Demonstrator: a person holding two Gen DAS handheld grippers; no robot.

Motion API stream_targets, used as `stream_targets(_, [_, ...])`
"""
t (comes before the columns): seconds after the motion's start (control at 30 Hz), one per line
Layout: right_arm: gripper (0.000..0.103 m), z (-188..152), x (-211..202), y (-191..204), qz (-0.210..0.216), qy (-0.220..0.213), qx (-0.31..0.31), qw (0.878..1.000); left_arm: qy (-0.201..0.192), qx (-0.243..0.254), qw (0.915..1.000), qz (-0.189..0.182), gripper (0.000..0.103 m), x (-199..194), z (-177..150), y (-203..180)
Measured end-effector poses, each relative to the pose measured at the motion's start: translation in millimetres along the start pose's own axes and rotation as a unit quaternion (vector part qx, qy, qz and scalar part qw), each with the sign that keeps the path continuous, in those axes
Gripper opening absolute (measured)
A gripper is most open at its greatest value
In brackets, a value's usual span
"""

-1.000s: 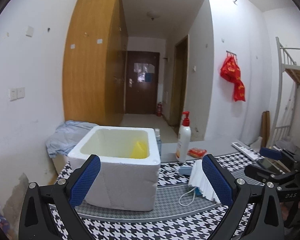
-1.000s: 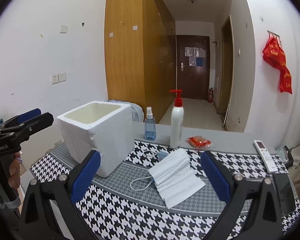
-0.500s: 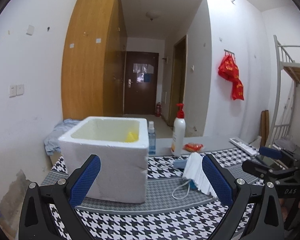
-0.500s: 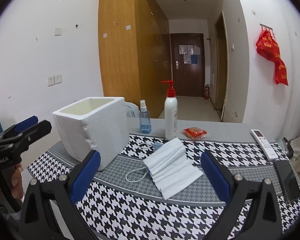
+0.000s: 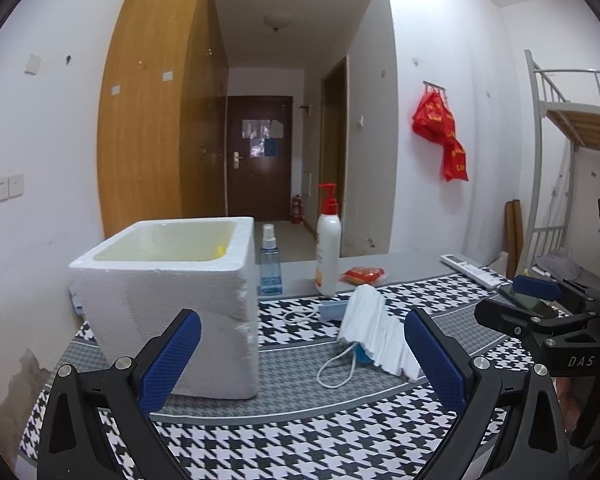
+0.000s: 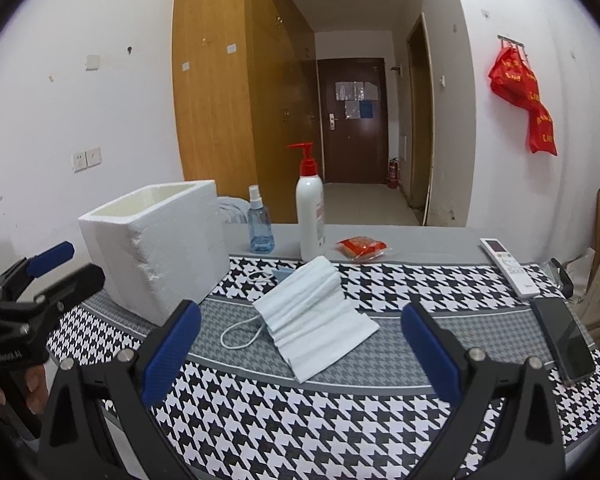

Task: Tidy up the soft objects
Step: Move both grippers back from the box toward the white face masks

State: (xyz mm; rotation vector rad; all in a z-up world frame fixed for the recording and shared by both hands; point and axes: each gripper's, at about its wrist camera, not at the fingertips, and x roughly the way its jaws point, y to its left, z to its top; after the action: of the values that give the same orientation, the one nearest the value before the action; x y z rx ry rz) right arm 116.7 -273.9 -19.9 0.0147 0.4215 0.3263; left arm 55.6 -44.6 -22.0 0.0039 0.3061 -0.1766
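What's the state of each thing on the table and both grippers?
Left gripper: open, empty.
Right gripper: open, empty.
Foam box: upright, no lid.
Face masks: fanned stack, flat on the cloth.
Pump bottle: upright.
Spray bottle: upright, capped.
Phone: screen dark.

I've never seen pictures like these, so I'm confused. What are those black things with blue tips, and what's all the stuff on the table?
Those are two grabbing tools that a person holds, one in each hand. A small camera rides on each, so one picture looks out from the left hand-held gripper and the other from the right hand-held gripper. The blue parts are soft finger pads. Both tools are open and hold nothing. On the checked tablecloth lie a white face mask, a white foam box, a pump bottle, a small spray bottle, a red packet, a remote control and a phone.
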Motion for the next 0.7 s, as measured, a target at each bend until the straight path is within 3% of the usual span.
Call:
stream_targets(0.5, [0.102,-5.0,-0.5,-19.4,-0.015,-0.001,0.013,1.0,0.011,0.019,0.9998,-0.002,0.102,20.6,-0.5,-11.2])
stream_targets(0.7, [0.102,-10.4,9.6,-24.3,-0.027,0.018,0.014,0.999,0.025,0.018,0.9995,-0.005,0.102,30.7,-3.4,-11.0])
